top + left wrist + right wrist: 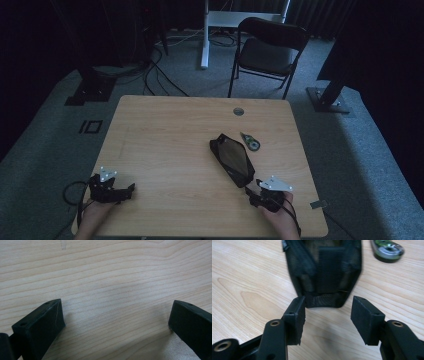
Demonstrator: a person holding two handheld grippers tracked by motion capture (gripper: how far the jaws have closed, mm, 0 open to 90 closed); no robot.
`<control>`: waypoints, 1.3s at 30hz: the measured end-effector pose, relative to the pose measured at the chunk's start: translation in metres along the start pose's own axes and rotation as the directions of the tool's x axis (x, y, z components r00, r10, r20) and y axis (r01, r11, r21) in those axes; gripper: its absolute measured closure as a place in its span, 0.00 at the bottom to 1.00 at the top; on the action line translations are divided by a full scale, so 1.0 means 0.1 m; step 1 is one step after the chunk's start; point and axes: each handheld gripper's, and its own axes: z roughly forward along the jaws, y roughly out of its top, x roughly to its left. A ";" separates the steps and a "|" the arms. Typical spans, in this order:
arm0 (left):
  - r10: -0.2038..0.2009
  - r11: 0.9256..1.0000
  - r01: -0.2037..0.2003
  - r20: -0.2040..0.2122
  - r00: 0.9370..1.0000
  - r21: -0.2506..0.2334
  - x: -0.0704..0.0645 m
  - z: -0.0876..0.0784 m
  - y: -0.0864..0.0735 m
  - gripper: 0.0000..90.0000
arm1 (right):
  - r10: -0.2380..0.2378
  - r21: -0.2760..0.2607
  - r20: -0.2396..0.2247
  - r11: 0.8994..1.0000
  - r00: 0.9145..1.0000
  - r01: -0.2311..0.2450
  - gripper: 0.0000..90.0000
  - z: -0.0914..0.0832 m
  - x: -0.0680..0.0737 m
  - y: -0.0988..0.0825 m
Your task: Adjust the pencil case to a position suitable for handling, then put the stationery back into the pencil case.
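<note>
A black mesh pouch (232,159) lies flat, right of the middle of the wooden table (165,130). In the right gripper view the pouch (324,272) has its near end just beyond the jaw tips. My right gripper (253,189) (328,315) rests at the front right. It is open, with bare wood between its pads, and the pouch sits just ahead of them. A small green and grey tape dispenser (251,142) (388,248) lies beside the pouch's far right side. My left gripper (131,190) (116,315) sits at the front left, open wide over bare wood.
A round cable hole (238,111) is near the table's far edge. A small grey tag (318,204) lies at the front right edge. A black folding chair (270,50) stands beyond the table, with cables (155,70) on the floor to the far left.
</note>
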 end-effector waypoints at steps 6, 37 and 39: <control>0.000 1.000 0.000 0.000 1.000 0.000 0.00 0.00 0.00 0.00 | 0.039 -0.025 0.034 0.999 0.999 -0.038 0.43 -0.10 -0.20 -0.04; 0.000 1.000 0.000 0.000 1.000 0.000 0.00 0.00 0.00 0.00 | 0.086 -0.084 0.069 0.993 0.994 -0.080 0.28 0.28 -0.97 0.13; 0.000 1.000 0.000 0.000 1.000 0.000 0.00 0.00 0.00 0.00 | 0.083 -0.081 0.064 0.994 0.994 -0.078 0.28 0.30 -0.97 0.13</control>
